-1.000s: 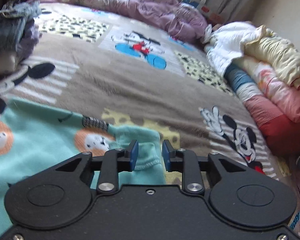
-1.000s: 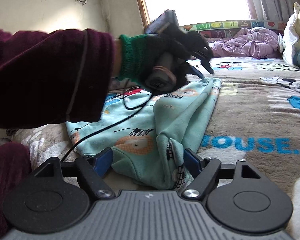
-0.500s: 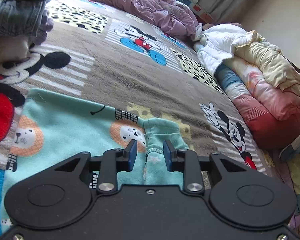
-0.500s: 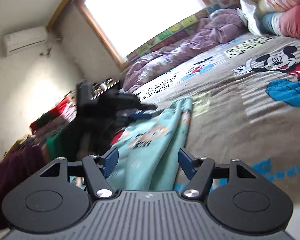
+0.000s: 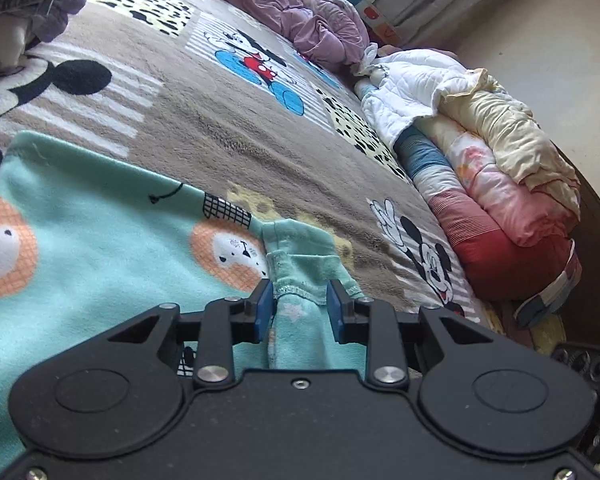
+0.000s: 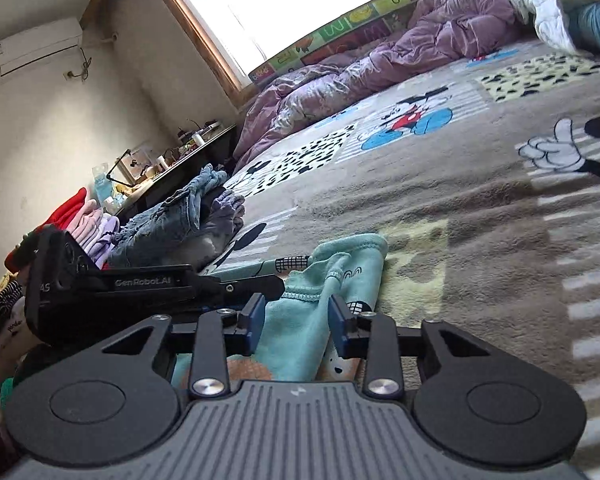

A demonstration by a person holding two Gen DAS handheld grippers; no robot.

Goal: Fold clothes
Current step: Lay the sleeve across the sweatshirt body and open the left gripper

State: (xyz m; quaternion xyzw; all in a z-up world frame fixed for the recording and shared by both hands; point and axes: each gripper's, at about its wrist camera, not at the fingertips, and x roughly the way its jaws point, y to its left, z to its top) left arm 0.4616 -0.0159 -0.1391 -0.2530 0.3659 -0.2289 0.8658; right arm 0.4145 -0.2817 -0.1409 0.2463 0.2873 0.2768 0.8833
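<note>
Lettering "GenRobot.AI" reads on the left gripper, whose fingers pinch the cuff of a mint lion-print garment lying on the cartoon-mouse bed blanket. The right gripper is closing its fingers around another fold of the garment, not clearly pressing it.

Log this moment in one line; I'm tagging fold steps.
garment: teal top flat on blanket | left gripper: cuff between fingers | right gripper: closing, teal fabric between fingers
</note>
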